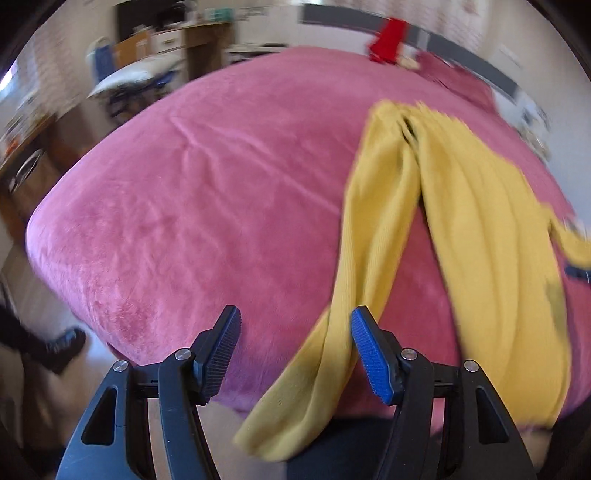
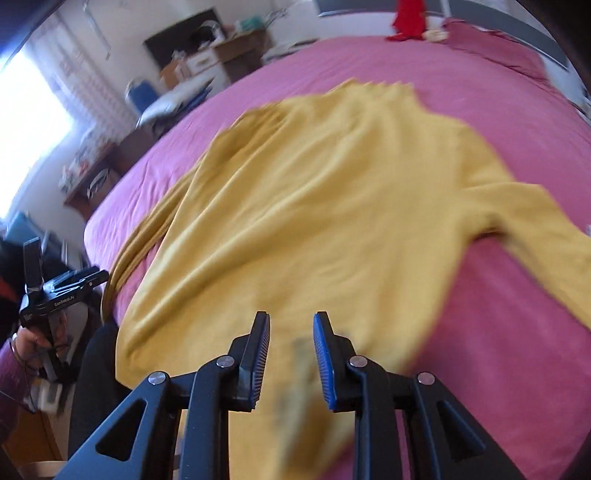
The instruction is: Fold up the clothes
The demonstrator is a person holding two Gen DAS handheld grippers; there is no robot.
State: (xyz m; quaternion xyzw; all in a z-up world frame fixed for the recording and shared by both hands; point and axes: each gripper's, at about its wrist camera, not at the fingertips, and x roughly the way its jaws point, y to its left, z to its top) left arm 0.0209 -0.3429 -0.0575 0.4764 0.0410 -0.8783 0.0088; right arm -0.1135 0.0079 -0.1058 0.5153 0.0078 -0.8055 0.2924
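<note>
A yellow long-sleeved top (image 2: 314,206) lies spread on a pink bed cover (image 2: 498,110). Its near edge hangs over the bed's front edge. In the left wrist view the top (image 1: 480,206) lies at the right, and one sleeve (image 1: 332,332) trails down off the bed between my left fingers. My left gripper (image 1: 295,332) is open, its jaws wide apart, with nothing gripped. My right gripper (image 2: 291,343) is open just above the top's near hem. The left gripper also shows in the right wrist view (image 2: 55,291), held beside the bed's left corner.
A red object (image 2: 406,18) and a pink pillow (image 2: 495,44) sit at the bed's far end. A desk, shelves and clutter (image 2: 199,62) stand along the left wall by a bright window. The bed cover (image 1: 203,192) is bare to the left of the top.
</note>
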